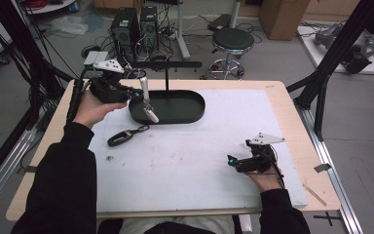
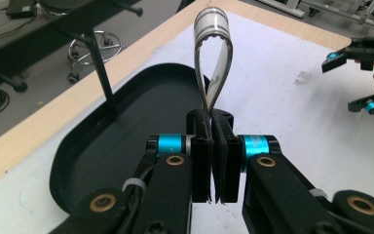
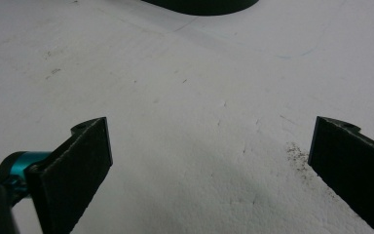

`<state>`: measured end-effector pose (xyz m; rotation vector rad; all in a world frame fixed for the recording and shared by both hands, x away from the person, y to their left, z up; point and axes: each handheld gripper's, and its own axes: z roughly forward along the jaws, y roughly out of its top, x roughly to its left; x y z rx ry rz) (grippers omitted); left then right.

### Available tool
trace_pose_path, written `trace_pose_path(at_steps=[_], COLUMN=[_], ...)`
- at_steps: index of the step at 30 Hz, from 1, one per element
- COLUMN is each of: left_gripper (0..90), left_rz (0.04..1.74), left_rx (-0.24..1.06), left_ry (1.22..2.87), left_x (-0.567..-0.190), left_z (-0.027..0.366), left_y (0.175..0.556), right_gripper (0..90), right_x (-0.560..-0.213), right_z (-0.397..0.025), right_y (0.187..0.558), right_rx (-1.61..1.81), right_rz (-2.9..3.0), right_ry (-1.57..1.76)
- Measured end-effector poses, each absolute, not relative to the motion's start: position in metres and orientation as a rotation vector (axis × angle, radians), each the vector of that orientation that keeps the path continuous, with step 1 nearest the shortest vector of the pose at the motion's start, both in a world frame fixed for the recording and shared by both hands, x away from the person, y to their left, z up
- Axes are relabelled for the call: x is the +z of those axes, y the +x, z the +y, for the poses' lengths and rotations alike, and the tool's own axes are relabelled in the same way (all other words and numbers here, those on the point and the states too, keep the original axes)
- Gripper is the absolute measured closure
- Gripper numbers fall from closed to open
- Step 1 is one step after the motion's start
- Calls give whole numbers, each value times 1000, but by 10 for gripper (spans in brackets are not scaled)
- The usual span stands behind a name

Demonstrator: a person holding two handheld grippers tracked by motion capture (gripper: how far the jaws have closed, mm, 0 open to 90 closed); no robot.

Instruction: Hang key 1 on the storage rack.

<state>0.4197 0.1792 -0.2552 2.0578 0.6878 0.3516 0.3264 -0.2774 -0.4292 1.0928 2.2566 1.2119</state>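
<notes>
My left gripper (image 1: 134, 93) is held over the left end of a black oval tray (image 1: 195, 105) and is shut on a silver-white looped band (image 1: 146, 100). In the left gripper view the band (image 2: 215, 53) rises in a loop from between the closed jaws of the gripper (image 2: 210, 119), above the tray (image 2: 117, 141). The band's lower end (image 1: 152, 116) hangs over the tray floor. My right gripper (image 1: 232, 161) rests low on the white mat at the front right, open, with nothing between its pads (image 3: 85, 161).
A black T-shaped stand (image 1: 167, 78) rises from the tray's back edge. A black key fob with a ring (image 1: 121, 138) lies on the white mat (image 1: 190, 161) in front of the tray. Stools, computers and cables stand on the floor beyond the table.
</notes>
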Motion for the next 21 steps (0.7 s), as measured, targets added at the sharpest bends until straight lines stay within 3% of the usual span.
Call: trace_pose_path(at_steps=[21], left_gripper=[867], left_rz=[664], left_rx=[482], left_ry=[2012], left_x=[-218], left_z=[158], left_y=[443], right_gripper=[14], right_x=[-429], right_z=[-280], right_y=[326], right_rx=[1213], right_rz=[2244], right_ry=[1090])
